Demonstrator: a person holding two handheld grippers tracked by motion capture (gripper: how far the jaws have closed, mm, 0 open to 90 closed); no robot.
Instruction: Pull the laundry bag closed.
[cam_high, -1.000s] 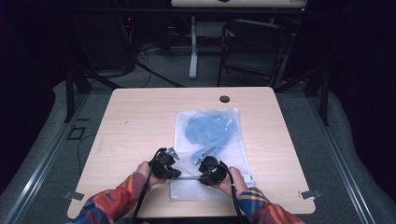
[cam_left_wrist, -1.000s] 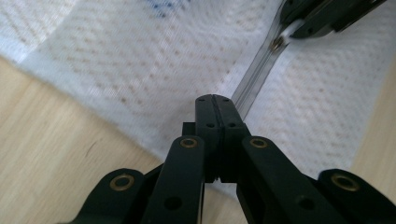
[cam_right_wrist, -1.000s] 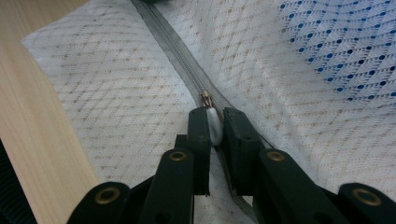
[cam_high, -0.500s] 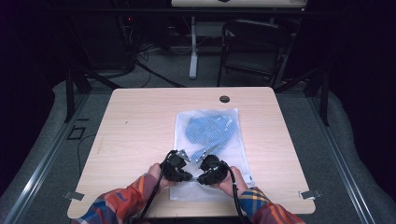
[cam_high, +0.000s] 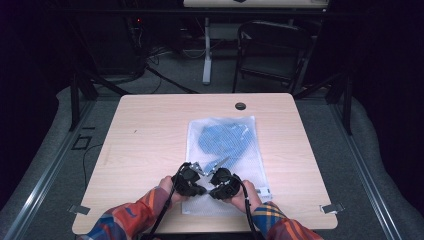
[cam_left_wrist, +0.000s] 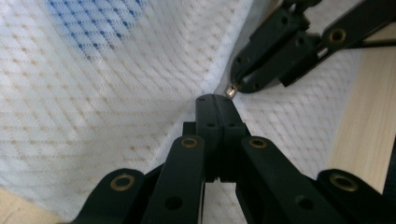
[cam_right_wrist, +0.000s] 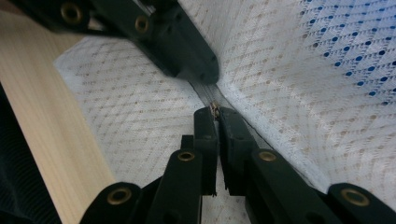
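A white mesh bag (cam_high: 250, 167) lies on the wooden table (cam_high: 145, 135) with a blue garment (cam_high: 225, 136) inside it. Both grippers meet at the bag's near end, tips almost touching. My left gripper (cam_high: 200, 185) is shut on a pinch of the mesh (cam_left_wrist: 140, 93) beside the zip line; its closed tips (cam_left_wrist: 215, 99) press into the fabric. My right gripper (cam_high: 212, 187) is shut on the small brass zipper pull (cam_right_wrist: 215, 108), which also shows under its tip (cam_left_wrist: 231, 89) in the left gripper view. The mesh rises into a ridge where both hold it.
A round black cable hole (cam_high: 240, 106) sits near the table's far edge. Bare wood lies left of the bag and in a narrower strip to its right. A dark chair (cam_high: 272, 45) and a desk leg (cam_high: 206, 50) stand beyond the table.
My left gripper has moved right along the bag's near end, closing the gap to the right gripper. The right gripper has barely shifted.
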